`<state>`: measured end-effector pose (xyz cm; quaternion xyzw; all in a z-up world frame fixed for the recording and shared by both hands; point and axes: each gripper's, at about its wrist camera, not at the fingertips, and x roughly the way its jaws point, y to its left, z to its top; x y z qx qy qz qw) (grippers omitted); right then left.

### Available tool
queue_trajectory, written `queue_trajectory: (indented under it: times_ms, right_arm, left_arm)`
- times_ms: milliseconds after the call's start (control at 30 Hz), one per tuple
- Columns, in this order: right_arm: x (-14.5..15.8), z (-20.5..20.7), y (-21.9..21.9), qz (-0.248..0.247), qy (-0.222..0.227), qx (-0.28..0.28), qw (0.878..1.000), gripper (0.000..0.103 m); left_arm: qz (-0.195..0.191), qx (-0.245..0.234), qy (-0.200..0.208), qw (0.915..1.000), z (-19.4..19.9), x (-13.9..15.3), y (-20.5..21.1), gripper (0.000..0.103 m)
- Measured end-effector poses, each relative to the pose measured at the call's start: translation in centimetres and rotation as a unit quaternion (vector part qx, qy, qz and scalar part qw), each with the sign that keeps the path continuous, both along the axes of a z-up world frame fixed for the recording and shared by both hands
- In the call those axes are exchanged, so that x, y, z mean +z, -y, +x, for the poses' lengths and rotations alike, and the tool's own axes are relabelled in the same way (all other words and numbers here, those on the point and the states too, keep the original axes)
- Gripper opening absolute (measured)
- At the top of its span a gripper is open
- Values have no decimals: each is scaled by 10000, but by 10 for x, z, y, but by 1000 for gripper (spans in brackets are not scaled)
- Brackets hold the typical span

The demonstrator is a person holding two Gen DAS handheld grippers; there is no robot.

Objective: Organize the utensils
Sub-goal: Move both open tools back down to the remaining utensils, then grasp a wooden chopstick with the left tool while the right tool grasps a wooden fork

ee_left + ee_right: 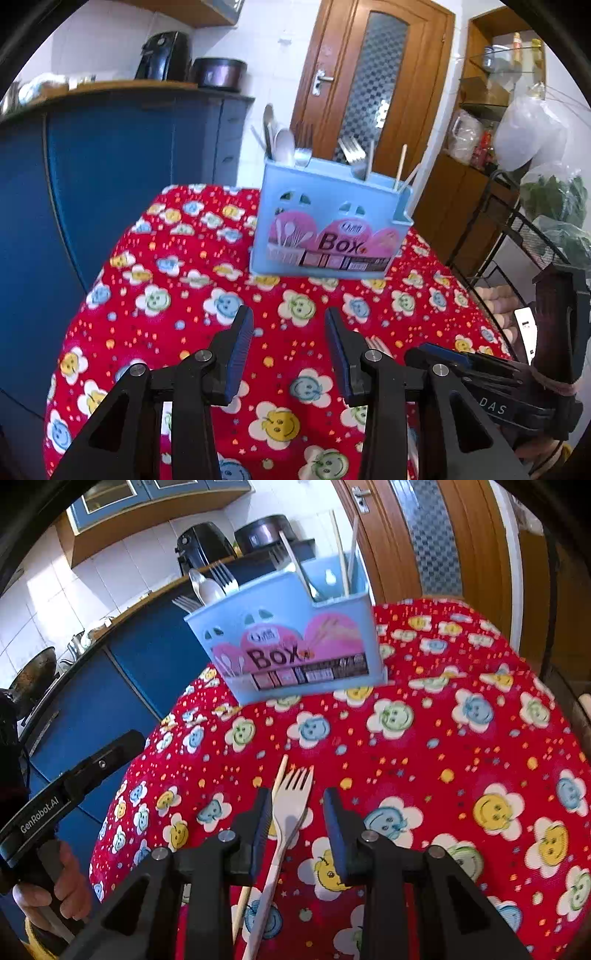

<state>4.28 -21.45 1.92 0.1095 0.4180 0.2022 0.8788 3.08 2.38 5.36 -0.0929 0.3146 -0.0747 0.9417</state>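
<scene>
1. The right gripper (293, 812) is hanging wide open over a white fork (291, 805) that is lying flat on the red flowery cloth (461, 760).
2. A wooden chopstick (277, 781) is lying just beside the fork, on its left.
3. The left gripper (290, 332) is waiting wide open too, holding nothing.
4. The blue utensil box (295, 642) is standing farther back, already full of forks and spoons.
5. This looks like the picking-up step. Next, the fingers should be closing on the fork only, not the chopstick.

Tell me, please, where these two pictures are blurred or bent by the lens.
Left wrist view: the blue box is slightly smeared, and the door leans from fisheye bending. Right wrist view: the white fork is fairly sharp; the cloth blurs toward the right edge.
</scene>
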Motion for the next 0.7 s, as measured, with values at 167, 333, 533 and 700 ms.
queue_trajectory:
  times_ms: [167,333,533,700]
  right_arm:
    - [-11,5,-6,6,-193,70,9998,32]
    - [-21,8,-8,51,-294,44,9995,32]
    - [-22,15,-7,226,-350,92,9991,32]
    - [-26,21,-5,489,-450,89,9977,14]
  left_arm:
    - [-2,82,-168,9998,3,-11,-5,41]
    - [-22,113,-292,9995,7,-19,-8,41]
    - [-84,87,-358,9993,10,-23,-9,41]
    - [-76,64,-416,9991,12,-26,-7,41]
